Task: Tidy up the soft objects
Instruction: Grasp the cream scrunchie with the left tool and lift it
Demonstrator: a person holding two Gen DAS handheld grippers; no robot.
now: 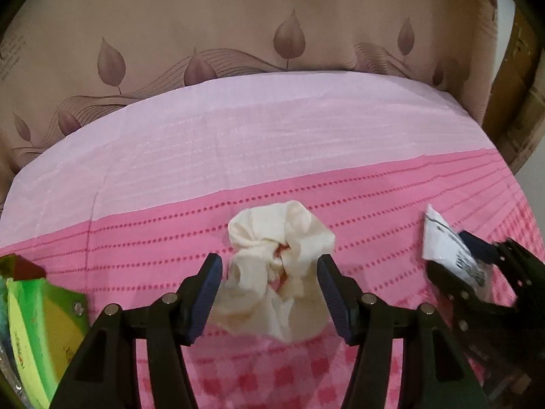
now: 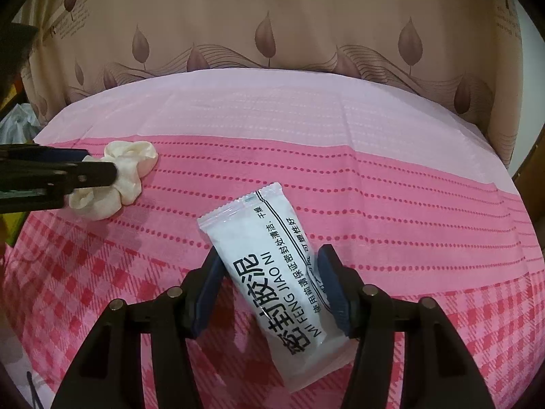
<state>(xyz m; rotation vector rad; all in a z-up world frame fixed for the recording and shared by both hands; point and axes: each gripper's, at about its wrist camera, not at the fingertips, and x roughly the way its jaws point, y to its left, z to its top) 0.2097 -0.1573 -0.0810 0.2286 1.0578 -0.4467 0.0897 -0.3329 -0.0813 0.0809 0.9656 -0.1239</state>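
A cream scrunchie [image 1: 277, 272] is seen lying crumpled on a pink cloth [image 1: 374, 204] that covers the worktop, on the dotted-stripe band just where the checked pattern begins. The left tongs [image 1: 269, 293] are held spread wide around it, one blue pad on each side; the right pad is clear of the fabric, while the left pad is just beside it, and whether it touches cannot be told. No squeeze on the fabric is shown.

In the right wrist view the same scrunchie [image 2: 119, 180] is found near the left edge of the worktop, with the left tongs [image 2: 112, 170] reaching in from that side.

A white sachet [image 2: 282, 279] printed with black characters is gripped by the right tongs [image 2: 269, 279], its pads pressed against the packet's two long sides. The sachet is held tilted, its crimped upper end pointing away toward the far edge and its lower end toward the camera. In the left wrist view the sachet [image 1: 449, 248] and the right tongs [image 1: 477, 262] are seen at the right side, well apart from the scrunchie.

The far part of the cloth is pale pink, and a beige curtain [image 1: 238, 34] with a leaf print hangs behind the far edge. A green and yellow box [image 1: 37, 323] is partly visible at the left edge of the left wrist view.
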